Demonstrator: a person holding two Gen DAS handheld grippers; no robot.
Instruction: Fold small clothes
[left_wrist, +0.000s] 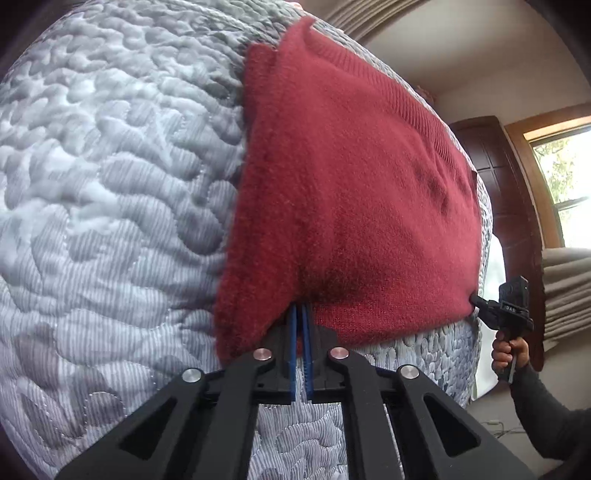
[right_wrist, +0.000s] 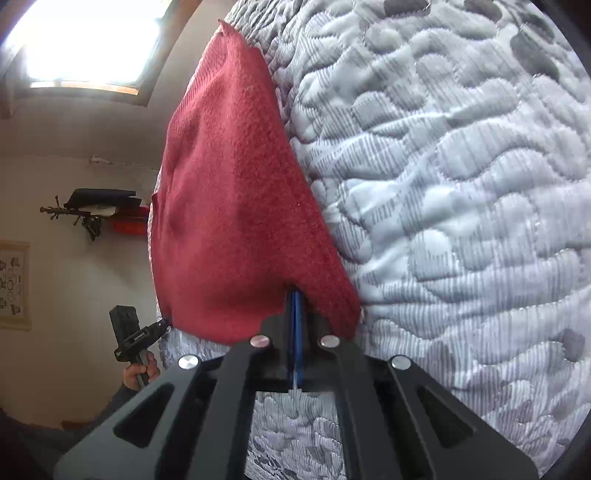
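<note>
your left gripper (left_wrist: 300, 308) is pinched tight on the near edge of the red sweater (left_wrist: 354, 206), its blue fingers (left_wrist: 292, 332) pressed together with the knit bunched over their tips. your right gripper (right_wrist: 295, 295) is likewise clamped on the sweater's near edge at the other corner, fingers closed under a fold of cloth. the sweater lies spread on the quilted grey bed (left_wrist: 110, 184), near the bed's edge, its ribbed band on the far side. from the left view your right hand (left_wrist: 511, 354) grips its handle beside the sweater; from the right view your left hand (right_wrist: 142, 371) does the same. a window (right_wrist: 88, 40) glows behind.
</note>
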